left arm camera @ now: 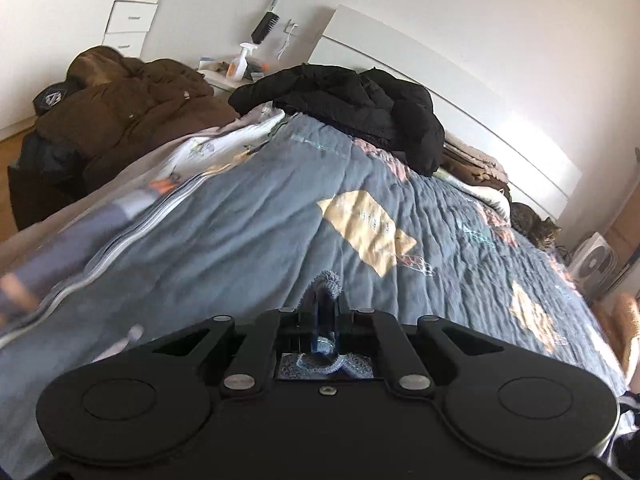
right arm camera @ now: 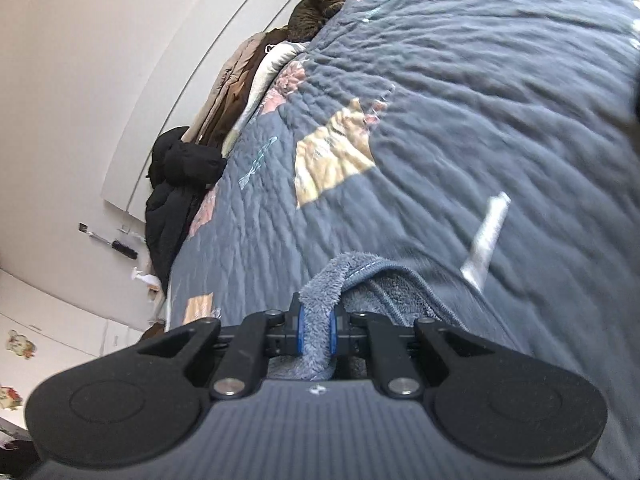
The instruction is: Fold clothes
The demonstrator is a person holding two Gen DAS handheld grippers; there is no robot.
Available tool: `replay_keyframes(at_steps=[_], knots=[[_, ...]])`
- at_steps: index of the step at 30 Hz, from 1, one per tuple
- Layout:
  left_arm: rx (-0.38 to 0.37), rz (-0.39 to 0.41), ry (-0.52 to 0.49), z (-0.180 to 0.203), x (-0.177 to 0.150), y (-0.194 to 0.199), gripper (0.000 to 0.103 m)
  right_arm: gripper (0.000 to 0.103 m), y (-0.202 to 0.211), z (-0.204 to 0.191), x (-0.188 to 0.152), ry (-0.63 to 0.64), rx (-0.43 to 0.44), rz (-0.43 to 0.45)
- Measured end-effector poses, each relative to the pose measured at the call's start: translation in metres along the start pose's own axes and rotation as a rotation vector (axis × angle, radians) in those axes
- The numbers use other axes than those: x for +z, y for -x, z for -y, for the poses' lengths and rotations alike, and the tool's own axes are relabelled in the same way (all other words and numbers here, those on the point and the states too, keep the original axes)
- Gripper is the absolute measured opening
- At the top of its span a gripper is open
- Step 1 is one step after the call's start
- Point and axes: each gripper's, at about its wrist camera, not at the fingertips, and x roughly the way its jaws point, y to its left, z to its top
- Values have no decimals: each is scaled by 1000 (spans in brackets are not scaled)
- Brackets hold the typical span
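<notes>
Left gripper (left arm camera: pixel 325 330): at 6 o'clock, jaws nearly closed, pinching a thin fold of grey-blue fleece garment (left arm camera: pixel 326 282).
Right gripper (right arm camera: pixel 316 334): at 6 o'clock, jaws nearly closed on a thicker hem of the same garment (right arm camera: pixel 384 284), which trails toward 3 o'clock over the quilt (right arm camera: pixel 460 120).
Slip risk: the left pinch looks slight; a pull could free it.
Snag risk: the trailing cloth may drag on the quilt.
Far hazard: a cat (right arm camera: pixel 316 4) at 12 o'clock could be disturbed.

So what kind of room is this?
Most likely a bedroom: a big bed under a grey quilt, a white headboard against the wall, jackets piled on the bed, and a cat curled up beside the headboard.
</notes>
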Motion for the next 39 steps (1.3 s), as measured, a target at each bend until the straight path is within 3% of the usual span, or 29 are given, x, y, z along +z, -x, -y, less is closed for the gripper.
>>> replay_keyframes(at_steps=[7, 13, 14, 16, 17, 21, 24, 28, 31, 36, 39], knots=[[66, -49, -50, 0, -15, -66, 7, 11, -69, 0, 7, 85, -55, -13], [108, -83, -92, -6, -18, -86, 13, 15, -104, 10, 5, 133, -138, -29], [116, -74, -89, -7, -16, -83, 21, 20, -107, 11, 6, 136, -149, -43], [142, -59, -87, -11, -10, -74, 52, 38, -109, 8, 10, 149, -186, -85], [146, -53, -104, -11, -9, -66, 67, 53, -107, 6, 11, 169, -207, -91], [149, -33, -174, -8, -10, -28, 67, 75, -78, -15, 15, 350, -295, -4], [103, -25, -179, -5, -26, 16, 67, 77, -41, -28, 14, 458, -337, 60], [50, -7, -140, 7, -58, 73, 67, 79, 26, -37, -20, 503, -267, 82], [-6, -14, -72, 12, -87, 111, 67, 80, 71, -34, -59, 496, -208, 59], [-78, -4, 97, 25, -137, 164, 67, 80, 137, -12, -137, 363, -86, 27], [-73, 15, 233, 24, -166, 179, 67, 80, 163, 2, -177, 301, -61, 24]])
